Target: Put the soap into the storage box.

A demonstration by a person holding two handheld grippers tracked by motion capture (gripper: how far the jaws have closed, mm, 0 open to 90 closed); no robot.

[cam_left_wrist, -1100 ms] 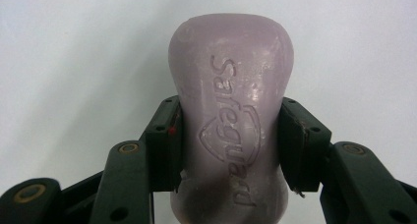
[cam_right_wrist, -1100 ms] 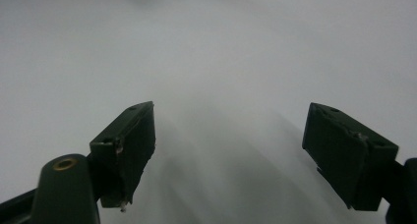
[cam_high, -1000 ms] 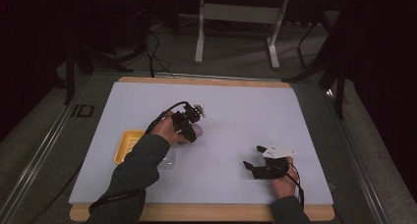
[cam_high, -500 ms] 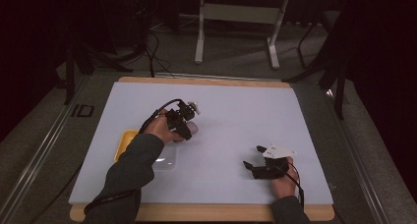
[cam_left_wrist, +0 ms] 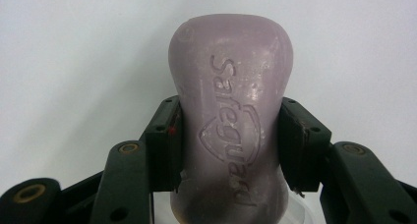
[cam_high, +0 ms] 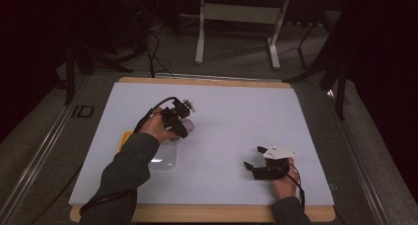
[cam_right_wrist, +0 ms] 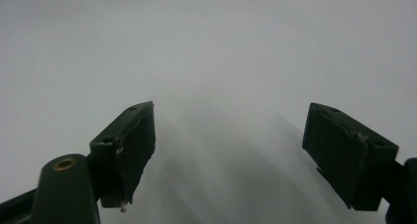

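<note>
Purple soap bar (cam_left_wrist: pixel 230 121) clamped in left gripper (cam_left_wrist: pixel 228 145), lower end cut off; clear tray (cam_high: pixel 162 160) half hidden by sleeve; right gripper (cam_right_wrist: pixel 231 150) wide open, empty.

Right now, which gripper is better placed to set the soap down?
Left. The left gripper already has its jaws clamped on the purple soap bar, while the right gripper sits open on the table's near right.

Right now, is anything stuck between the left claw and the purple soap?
No. The left claw is shut right on the soap, one jaw pressed against each side, nothing between them.
</note>
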